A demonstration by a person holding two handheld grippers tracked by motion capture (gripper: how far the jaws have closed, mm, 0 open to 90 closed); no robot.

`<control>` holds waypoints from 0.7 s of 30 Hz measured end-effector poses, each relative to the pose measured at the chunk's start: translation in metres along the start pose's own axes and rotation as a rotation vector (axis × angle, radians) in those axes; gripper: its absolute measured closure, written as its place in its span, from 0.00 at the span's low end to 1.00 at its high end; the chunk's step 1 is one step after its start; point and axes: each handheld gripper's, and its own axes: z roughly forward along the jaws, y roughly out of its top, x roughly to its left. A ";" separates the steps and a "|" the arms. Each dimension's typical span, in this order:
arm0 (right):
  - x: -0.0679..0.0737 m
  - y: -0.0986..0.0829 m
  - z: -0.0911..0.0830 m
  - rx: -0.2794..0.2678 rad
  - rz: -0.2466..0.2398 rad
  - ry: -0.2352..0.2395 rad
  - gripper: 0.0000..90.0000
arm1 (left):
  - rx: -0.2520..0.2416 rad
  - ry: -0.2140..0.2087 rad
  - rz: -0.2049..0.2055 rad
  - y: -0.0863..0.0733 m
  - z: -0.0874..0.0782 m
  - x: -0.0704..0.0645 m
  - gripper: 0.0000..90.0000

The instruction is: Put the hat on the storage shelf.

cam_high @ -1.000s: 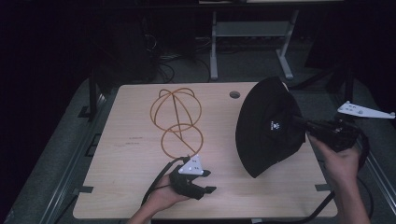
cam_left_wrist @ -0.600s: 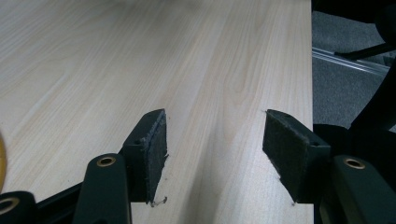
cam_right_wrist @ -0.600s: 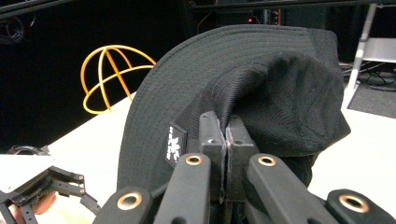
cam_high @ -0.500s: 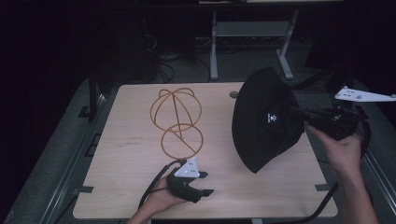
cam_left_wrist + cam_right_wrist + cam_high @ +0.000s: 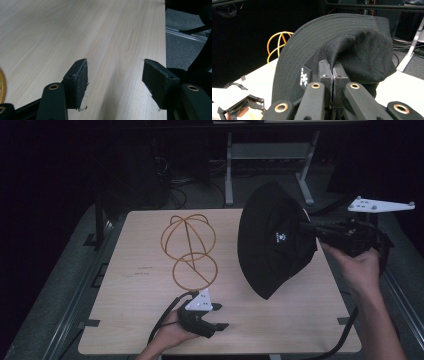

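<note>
A black bucket hat (image 5: 275, 240) with a small white logo tag (image 5: 305, 77) hangs in the air over the table's right side, brim facing left. My right gripper (image 5: 306, 227) is shut on the cloth of its crown (image 5: 333, 72). An orange wire hat stand (image 5: 188, 249) lies on the table's middle, also seen behind the hat brim as an orange wire frame (image 5: 277, 43). My left gripper (image 5: 220, 316) rests low near the table's front edge, open, its pads (image 5: 77, 80) wide apart with bare wood between them.
The light wooden table (image 5: 130, 295) has free room at its left and front right. Behind it stands a grey metal frame (image 5: 270, 155) with cables on the dark floor. The table's right edge meets grey carpet (image 5: 182, 47).
My right gripper has lifted the hat higher and tilted it more upright. My left gripper has stayed near the front edge, shifting only slightly.
</note>
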 end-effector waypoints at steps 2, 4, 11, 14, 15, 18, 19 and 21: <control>0.001 0.003 0.004 0.001 -0.004 0.008 0.98 | 0.003 0.002 0.000 0.000 0.000 0.000 0.39; 0.002 0.007 0.009 0.006 -0.009 0.021 0.98 | 0.007 0.003 0.003 0.000 0.000 0.001 0.39; 0.006 0.016 0.018 0.009 -0.017 0.038 0.98 | -0.001 0.009 0.001 -0.001 -0.002 0.002 0.38; 0.008 0.021 0.021 0.002 -0.022 0.045 0.98 | -0.002 0.011 -0.002 -0.002 -0.002 0.002 0.37; 0.008 0.023 0.022 0.000 -0.025 0.046 0.98 | -0.002 0.012 -0.005 -0.002 -0.003 0.002 0.37; 0.010 0.028 0.026 0.006 -0.032 0.053 0.98 | 0.002 0.016 0.003 -0.002 -0.003 0.002 0.37; 0.011 0.029 0.028 0.007 -0.036 0.055 0.98 | 0.003 0.015 0.000 -0.002 -0.003 0.002 0.37; 0.012 0.032 0.031 0.009 -0.042 0.059 0.98 | 0.004 0.015 0.001 -0.002 -0.003 0.003 0.37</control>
